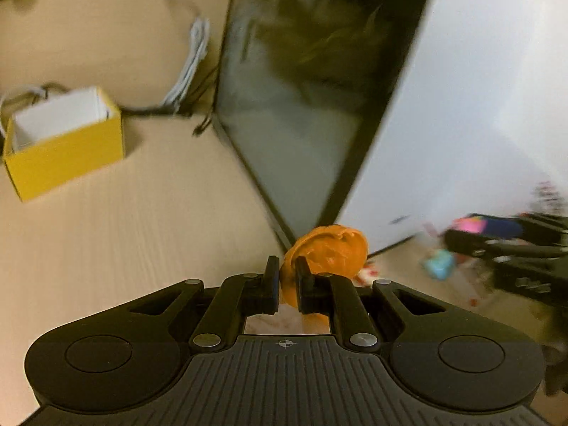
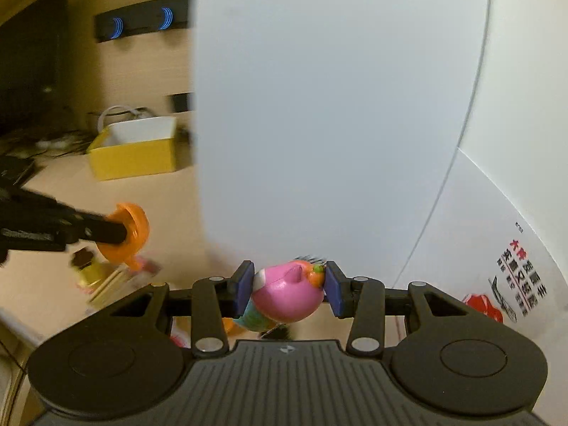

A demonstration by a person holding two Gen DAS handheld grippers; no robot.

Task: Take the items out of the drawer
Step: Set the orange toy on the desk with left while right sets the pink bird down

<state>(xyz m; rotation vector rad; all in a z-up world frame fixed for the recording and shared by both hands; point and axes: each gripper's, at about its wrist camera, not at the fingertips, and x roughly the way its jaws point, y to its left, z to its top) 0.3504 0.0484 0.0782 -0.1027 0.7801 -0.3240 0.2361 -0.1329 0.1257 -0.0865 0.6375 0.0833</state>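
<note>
A: Left first — how should the lift go?

B: Steady and level, I'd say, clear of the monitor (image 1: 291, 106). The left gripper (image 1: 287, 284) is nearly closed, pinching the orange toy (image 1: 330, 248) by its rim.

A: And the right?

B: The right gripper (image 2: 289, 289) clamps the pink toy (image 2: 284, 298) between both pads — aloft, before the white panel (image 2: 337, 106).
</note>
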